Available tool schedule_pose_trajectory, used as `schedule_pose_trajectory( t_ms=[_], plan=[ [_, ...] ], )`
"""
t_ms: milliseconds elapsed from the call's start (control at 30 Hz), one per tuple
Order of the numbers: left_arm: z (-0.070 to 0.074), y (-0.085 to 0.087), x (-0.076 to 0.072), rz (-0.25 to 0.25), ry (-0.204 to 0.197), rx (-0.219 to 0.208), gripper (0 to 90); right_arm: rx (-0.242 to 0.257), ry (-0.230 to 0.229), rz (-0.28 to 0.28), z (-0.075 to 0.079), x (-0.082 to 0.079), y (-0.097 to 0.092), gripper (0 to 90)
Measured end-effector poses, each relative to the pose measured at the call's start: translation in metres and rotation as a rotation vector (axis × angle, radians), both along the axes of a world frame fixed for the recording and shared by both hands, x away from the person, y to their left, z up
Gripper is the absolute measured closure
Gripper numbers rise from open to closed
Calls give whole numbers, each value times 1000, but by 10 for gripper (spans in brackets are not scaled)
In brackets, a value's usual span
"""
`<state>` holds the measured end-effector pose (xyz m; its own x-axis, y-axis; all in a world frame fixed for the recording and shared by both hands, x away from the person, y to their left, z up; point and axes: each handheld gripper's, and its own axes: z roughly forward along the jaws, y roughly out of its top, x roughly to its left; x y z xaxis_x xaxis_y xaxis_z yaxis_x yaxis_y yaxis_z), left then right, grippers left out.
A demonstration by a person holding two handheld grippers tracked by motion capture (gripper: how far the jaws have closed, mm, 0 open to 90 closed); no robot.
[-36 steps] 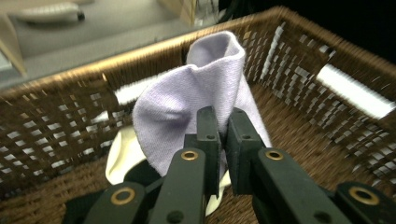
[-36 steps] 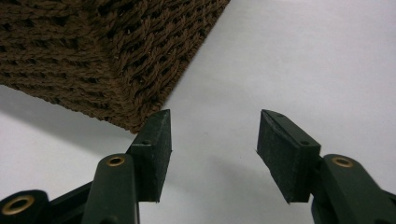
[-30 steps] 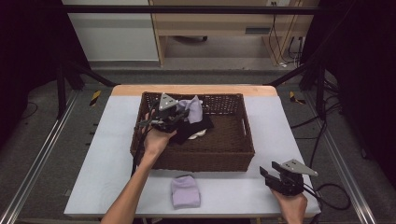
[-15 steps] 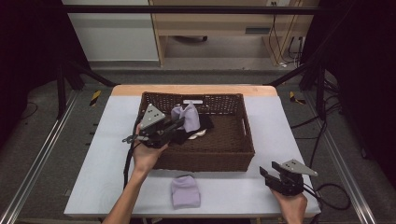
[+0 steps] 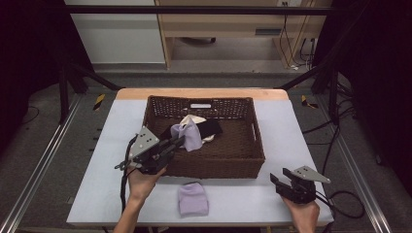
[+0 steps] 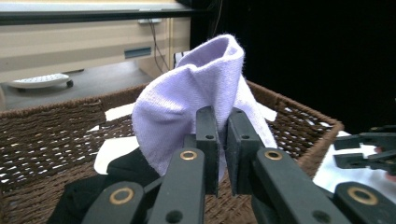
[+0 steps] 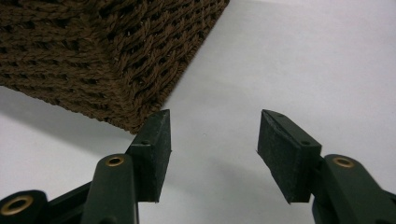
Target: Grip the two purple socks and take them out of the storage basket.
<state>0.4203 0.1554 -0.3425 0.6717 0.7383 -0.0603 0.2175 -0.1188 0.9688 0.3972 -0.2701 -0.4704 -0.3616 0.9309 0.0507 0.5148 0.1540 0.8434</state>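
My left gripper [image 5: 179,141] is shut on a lilac sock [image 5: 190,136] and holds it up above the front left part of the brown wicker basket [image 5: 219,168]. In the left gripper view its jaws [image 6: 223,115] pinch the sock's lower fold, and the lilac sock [image 6: 177,100] stands bunched above them. A black cloth [image 5: 210,128] and a white cloth [image 5: 192,119] lie inside the basket. My right gripper [image 5: 275,181] rests near the table's front right, open with nothing between its jaws [image 7: 214,127], close to the basket's corner [image 7: 93,56].
A second lilac sock [image 5: 193,199] lies folded on the white table [image 5: 111,145] in front of the basket. The basket's far rim [image 5: 201,101] has a handle slot. Cables trail off the table's right side [image 5: 340,199].
My left gripper has drawn back toward the basket's front left corner, carrying the lilac sock with it. The right gripper has stayed where it was.
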Motion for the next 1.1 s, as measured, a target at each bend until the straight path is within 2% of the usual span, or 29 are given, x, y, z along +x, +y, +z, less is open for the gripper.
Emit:
schedule_pose_trajectory(
  t_ms=[133,533,700,833,1100],
  plan=[
    [-2,2,-13,-5,-15,0,839,0,1,1,0,0,0,445],
    [-21,9,-42,-41,4,-32,839,3,5,0,0,-1,1,446],
    [-29,11,-56,-57,10,-28,839,2,5,-1,0,0,1,446],
    [-40,11,-64,-67,35,-15,839,-1,5,-1,0,-1,1,446],
    [-70,13,-70,-65,116,0,839,-4,3,-1,-1,-1,1,446]
  ],
)
